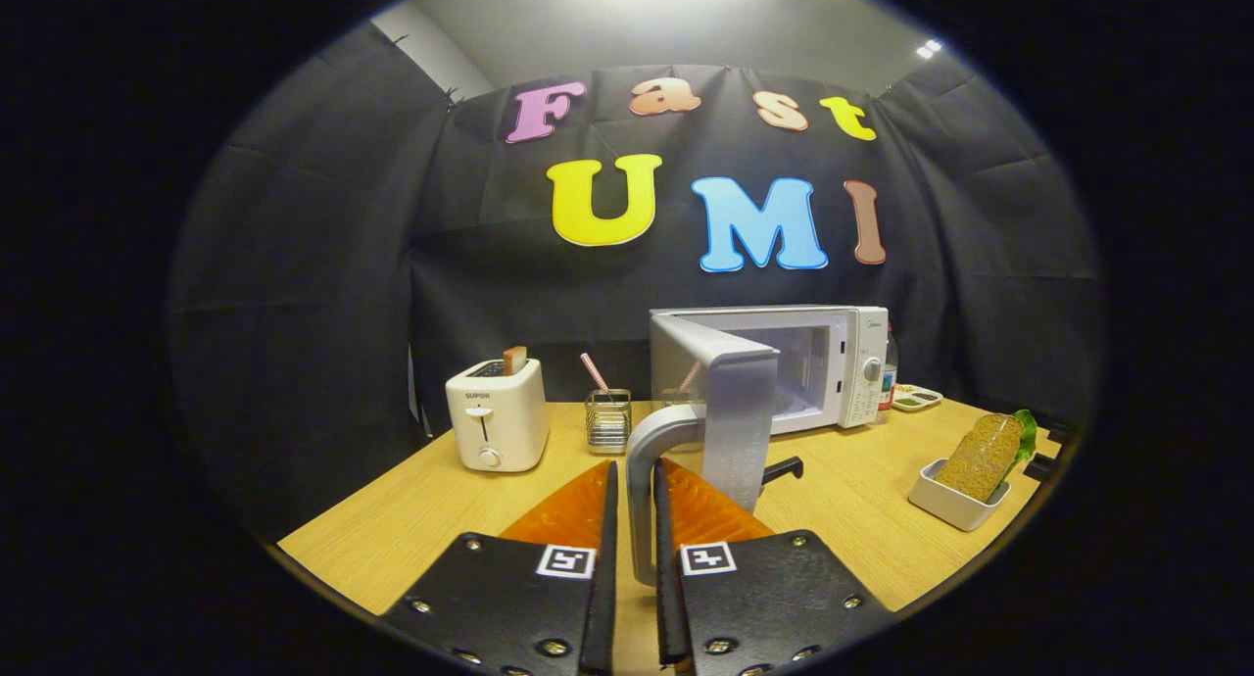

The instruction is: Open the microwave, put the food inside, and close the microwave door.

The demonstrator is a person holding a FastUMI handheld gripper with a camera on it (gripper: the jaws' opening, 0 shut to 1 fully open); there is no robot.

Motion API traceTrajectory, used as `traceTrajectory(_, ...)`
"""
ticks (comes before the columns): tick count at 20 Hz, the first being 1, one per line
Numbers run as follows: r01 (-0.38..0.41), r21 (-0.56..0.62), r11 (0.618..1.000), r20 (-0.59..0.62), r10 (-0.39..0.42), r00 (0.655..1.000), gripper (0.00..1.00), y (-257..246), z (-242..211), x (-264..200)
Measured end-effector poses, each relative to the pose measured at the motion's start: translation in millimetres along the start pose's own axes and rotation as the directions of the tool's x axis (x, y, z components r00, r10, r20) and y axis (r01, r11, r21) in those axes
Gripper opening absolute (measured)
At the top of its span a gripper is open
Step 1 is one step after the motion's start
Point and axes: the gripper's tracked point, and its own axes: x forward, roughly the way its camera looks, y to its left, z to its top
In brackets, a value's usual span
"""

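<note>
A white microwave stands at the back of the wooden table. Its door is swung wide open toward me, edge-on, and the lit cavity shows behind it. My gripper is shut on the door's curved silver handle, which runs down between the two fingers. The food, a brown slice of bread with a green leaf, leans in a small white dish to the right of the microwave, well off from the fingers.
A white toaster with a piece of toast in it stands to the left. A wire holder with a striped straw sits between toaster and microwave. A small plate and a bottle lie right of the microwave. A black object lies under the door.
</note>
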Motion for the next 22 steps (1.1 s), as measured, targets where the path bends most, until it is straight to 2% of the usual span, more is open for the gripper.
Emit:
traceTrajectory(2,-0.056,-0.018,0.998,0.027,0.057,0.998,0.33,5.3,10.6,-10.4)
traceTrajectory(3,-0.067,-0.038,0.997,0.033,0.068,0.997,0.49,3.6,14.5,-16.5)
traceTrajectory(4,-0.082,-0.066,0.994,0.031,0.085,0.996,0.52,-0.2,13.3,-18.0)
traceTrajectory(10,-0.192,-0.144,0.971,0.082,0.205,0.975,0.52,-30.6,18.9,-40.3)
traceTrajectory(14,-0.207,-0.134,0.969,0.057,0.216,0.975,0.50,-76.6,12.4,-47.2)
traceTrajectory(17,-0.172,-0.113,0.979,0.077,0.181,0.980,0.50,-130.2,17.9,-50.1)
traceTrajectory(22,-0.014,-0.140,0.990,0.082,0.026,0.996,0.50,-243.4,1.1,-42.6)
